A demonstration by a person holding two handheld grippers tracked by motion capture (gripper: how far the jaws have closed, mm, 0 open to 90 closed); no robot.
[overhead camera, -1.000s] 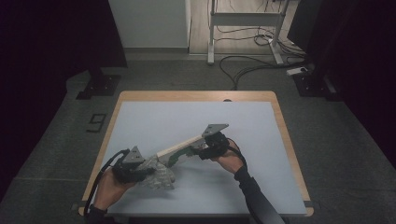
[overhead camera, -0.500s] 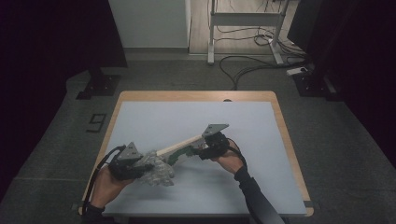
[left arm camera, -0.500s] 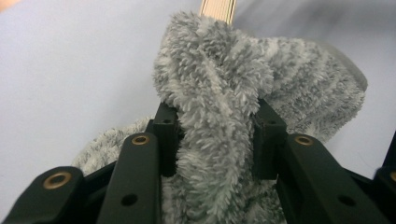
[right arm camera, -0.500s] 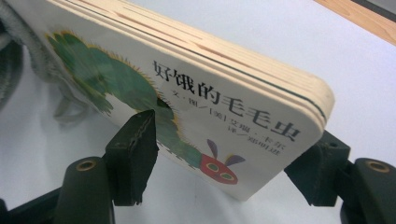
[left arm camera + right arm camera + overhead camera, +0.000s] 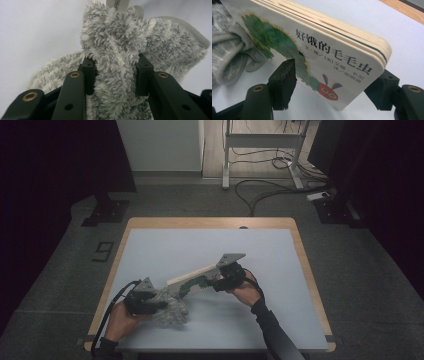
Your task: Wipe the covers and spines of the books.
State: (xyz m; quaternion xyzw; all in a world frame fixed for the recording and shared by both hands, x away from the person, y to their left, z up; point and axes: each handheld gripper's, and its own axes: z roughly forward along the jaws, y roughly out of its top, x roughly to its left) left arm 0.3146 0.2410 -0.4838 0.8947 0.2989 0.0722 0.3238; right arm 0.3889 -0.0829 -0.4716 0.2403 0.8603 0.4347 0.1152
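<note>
With left tongs [image 5: 113, 72] pinching the fluffy grey cloth [image 5: 117, 50] at the counter's [image 5: 210, 245] near-left and right tongs [image 5: 334, 85] clamping the board book [image 5: 317, 57] tilted above it, wipe with short strokes, bracing firmly.

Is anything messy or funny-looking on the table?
Yes. The fluffy grey cloth is scrunched in a heap, pinched in the left claw. The caterpillar board book hangs tilted in the right claw, one end on the cloth.
</note>
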